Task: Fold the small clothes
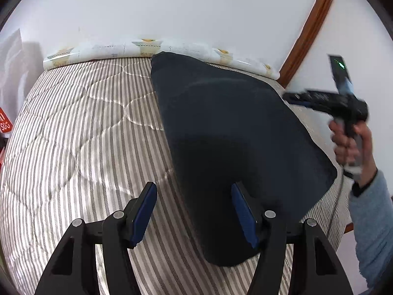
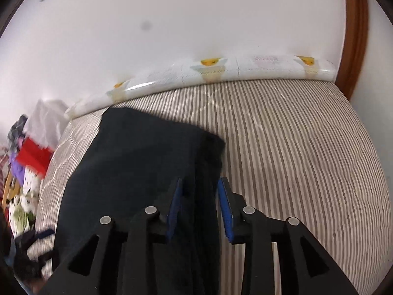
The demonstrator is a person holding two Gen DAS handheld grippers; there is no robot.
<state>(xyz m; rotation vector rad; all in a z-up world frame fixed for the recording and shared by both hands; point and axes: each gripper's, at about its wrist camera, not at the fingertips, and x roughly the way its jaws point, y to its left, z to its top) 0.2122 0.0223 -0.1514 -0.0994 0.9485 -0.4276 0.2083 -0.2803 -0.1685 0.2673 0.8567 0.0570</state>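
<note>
A dark navy garment [image 1: 233, 127] lies flat on the striped mattress [image 1: 86, 127], folded into a long panel that runs from the wall toward me. In the left wrist view my left gripper [image 1: 194, 194] stands open over its near left edge, with the left pad above the mattress and the right pad above the cloth. In the right wrist view the garment [image 2: 137, 162] fills the lower left. My right gripper [image 2: 200, 189] is open, and the cloth's folded right edge runs between its blue pads [image 2: 224, 204] without being pinched. A hand [image 1: 343, 137] in a grey sleeve holds that gripper at the garment's right side.
A white patterned roll [image 1: 147, 46] lies along the wall at the mattress's far edge. A brown wooden frame [image 1: 309, 29] rises at the right. A heap of colourful clothes [image 2: 27, 172] sits off the mattress's left side. The right half of the striped mattress [image 2: 294, 147] is bare.
</note>
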